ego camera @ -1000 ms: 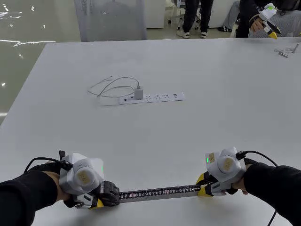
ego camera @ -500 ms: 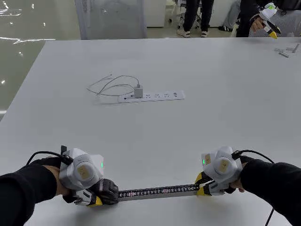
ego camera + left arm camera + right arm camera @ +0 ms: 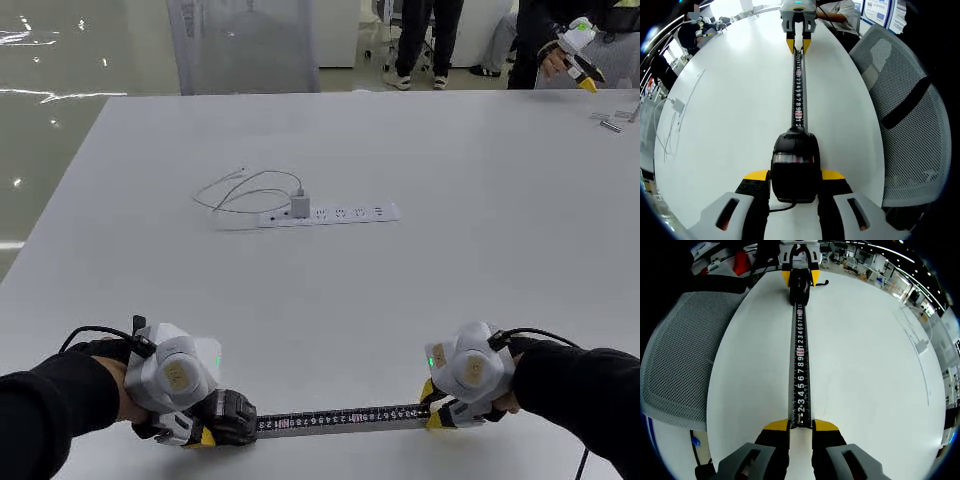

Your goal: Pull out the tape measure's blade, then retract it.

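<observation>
tabletop (image 3: 400,290): blade (image 3: 340,419) spans left tool (image 3: 215,430) to right tool (image 3: 432,405).

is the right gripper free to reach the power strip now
Probably not yet: the right gripper is shut on the blade. Nothing stands between it and the power strip, so once it lets go, likely yes.
</observation>
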Tool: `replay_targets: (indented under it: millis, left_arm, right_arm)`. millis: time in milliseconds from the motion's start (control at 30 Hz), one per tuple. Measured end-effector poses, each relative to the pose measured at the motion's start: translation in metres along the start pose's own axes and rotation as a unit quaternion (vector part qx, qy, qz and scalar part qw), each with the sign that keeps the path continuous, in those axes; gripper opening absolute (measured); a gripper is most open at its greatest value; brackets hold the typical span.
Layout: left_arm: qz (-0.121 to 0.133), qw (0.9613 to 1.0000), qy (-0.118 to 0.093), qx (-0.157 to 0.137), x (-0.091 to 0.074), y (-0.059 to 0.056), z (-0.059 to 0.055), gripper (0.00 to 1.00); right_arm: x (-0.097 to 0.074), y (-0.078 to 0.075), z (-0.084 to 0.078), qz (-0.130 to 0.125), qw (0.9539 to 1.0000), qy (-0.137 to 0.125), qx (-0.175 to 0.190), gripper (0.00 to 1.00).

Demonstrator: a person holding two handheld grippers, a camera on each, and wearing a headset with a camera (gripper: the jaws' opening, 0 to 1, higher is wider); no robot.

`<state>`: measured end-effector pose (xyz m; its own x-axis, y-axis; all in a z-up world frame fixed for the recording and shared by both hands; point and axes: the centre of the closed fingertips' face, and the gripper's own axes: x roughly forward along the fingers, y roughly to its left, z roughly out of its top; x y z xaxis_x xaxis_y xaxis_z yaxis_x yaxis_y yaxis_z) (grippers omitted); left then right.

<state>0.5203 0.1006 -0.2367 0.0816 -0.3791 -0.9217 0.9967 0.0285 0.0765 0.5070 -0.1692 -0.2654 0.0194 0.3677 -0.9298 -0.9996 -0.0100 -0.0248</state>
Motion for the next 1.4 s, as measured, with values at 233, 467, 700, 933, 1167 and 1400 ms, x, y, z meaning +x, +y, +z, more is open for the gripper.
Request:
replay_targets:
  millis: [233,467,700,933,1167,1400]
  left_arm:
    - [0.01,0.9982,-0.025,-0.054,-0.012,0.006,0.002,0.4]
    - [0.009,0.9942,-0.044,-0.097,-0.018,0.004,0.0,0.54]
    - [0.011,0.971,-0.098,-0.218,-0.025,0.01,0.003,0.72]
    - [0.014,0.9505,-0.127,-0.283,-0.029,0.003,-0.001,0.85]
    - [0.054,0.9221,-0.164,-0.346,-0.036,0.004,-0.02,0.99]
    - [0.096,0.8835,-0.211,-0.407,-0.05,0.001,-0.038,0.99]
  right_arm:
    - [-0.008,-0.003,0.004,-0.009,0.9998,-0.009,0.018,0.18]
    - [-0.015,-0.006,0.006,-0.029,0.9983,-0.023,0.044,0.24]
    - [-0.027,-0.013,0.007,-0.051,0.9928,-0.052,0.094,0.31]
    - [-0.037,-0.015,0.004,-0.089,0.98,-0.092,0.152,0.38]
    - [-0.05,-0.007,0.001,-0.126,0.9633,-0.129,0.199,0.5]
    - [-0.056,0.005,-0.002,-0.152,0.9483,-0.152,0.234,0.58]
